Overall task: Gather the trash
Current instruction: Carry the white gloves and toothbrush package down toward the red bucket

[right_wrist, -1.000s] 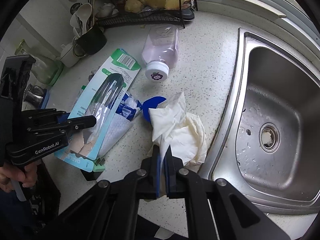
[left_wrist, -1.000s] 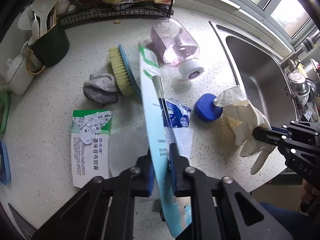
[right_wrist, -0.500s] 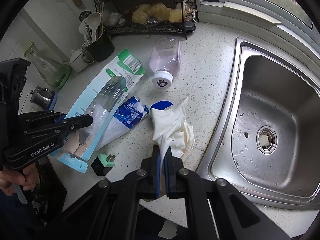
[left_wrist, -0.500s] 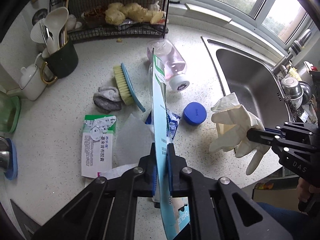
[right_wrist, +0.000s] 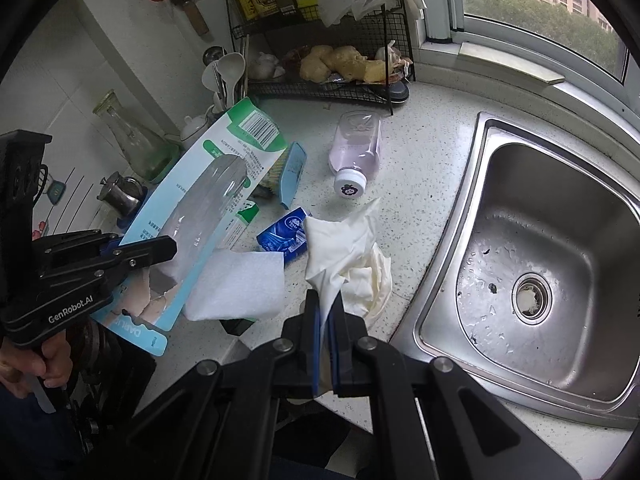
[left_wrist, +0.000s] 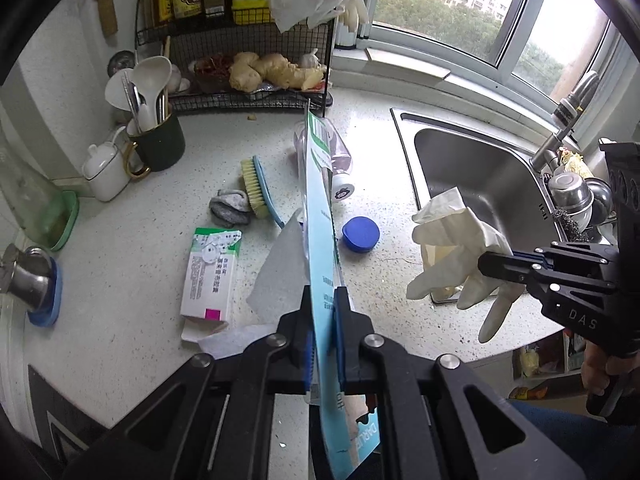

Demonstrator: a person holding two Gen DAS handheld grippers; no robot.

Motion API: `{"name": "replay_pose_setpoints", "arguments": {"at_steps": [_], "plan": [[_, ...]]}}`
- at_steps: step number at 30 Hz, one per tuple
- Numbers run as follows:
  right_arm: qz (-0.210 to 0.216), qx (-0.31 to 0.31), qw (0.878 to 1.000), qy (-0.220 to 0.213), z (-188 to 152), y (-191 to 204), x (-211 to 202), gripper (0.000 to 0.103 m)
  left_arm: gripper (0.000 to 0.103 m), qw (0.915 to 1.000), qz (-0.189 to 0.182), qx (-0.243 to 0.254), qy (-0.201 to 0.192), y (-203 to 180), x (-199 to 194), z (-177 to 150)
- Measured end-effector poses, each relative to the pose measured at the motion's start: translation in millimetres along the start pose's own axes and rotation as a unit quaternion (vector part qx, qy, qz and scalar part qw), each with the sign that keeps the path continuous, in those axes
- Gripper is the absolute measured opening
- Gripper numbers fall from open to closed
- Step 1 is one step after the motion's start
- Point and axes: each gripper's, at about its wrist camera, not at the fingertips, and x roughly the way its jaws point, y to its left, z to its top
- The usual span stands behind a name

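The blister pack (left_wrist: pixel 320 216), a long blue and green card with a clear plastic bubble, was clamped edge-on in the left gripper (left_wrist: pixel 322 320), whose jaws were closed tight on its lower part. It was clear of the counter (left_wrist: pixel 120 280), with its barcoded green end pointing away toward the wire rack (left_wrist: pixel 240 92). Seen from the right wrist, the same pack (right_wrist: pixel 208 208) slanted above the counter (right_wrist: pixel 424 152), left of the sink (right_wrist: pixel 560 264), gripped by the left gripper (right_wrist: pixel 168 250) near its torn lower end.

The rubber gloves (right_wrist: pixel 344 264), a cream, crumpled bundle, hung from the right gripper (right_wrist: pixel 327 344), whose jaws were pinched shut on a fold of them. In the left wrist view the gloves (left_wrist: pixel 456 256) dangled from the right gripper (left_wrist: pixel 486 266) over the counter's front edge, at the near left corner of the sink (left_wrist: pixel 480 184).

Other litter lay on the counter left of the sink: a blue lid (left_wrist: pixel 361 234), a pink bottle (right_wrist: pixel 356 152) on its side with its white cap toward the camera, a crumpled blue wrapper (right_wrist: pixel 284 234), a white paper sheet (right_wrist: pixel 236 284), a green and white medicine box (left_wrist: pixel 210 276), a grey rag (left_wrist: pixel 230 210) and a scrubbing brush (left_wrist: pixel 256 188). Farther left stood a dark mug of utensils (left_wrist: pixel 156 140) and a small white pot (left_wrist: pixel 106 172). The wire rack, against the wall behind the sink's left side, held ginger (left_wrist: pixel 272 72).
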Motion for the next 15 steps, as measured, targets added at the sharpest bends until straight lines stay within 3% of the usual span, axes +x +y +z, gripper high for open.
{"name": "replay_pose_setpoints", "arguments": {"at_steps": [15], "plan": [[0.037, -0.051, 0.998, -0.005, -57, -4, -39, 0.003, 0.007, 0.9979, 0.034, -0.047, -0.028, -56, -51, -71]]}}
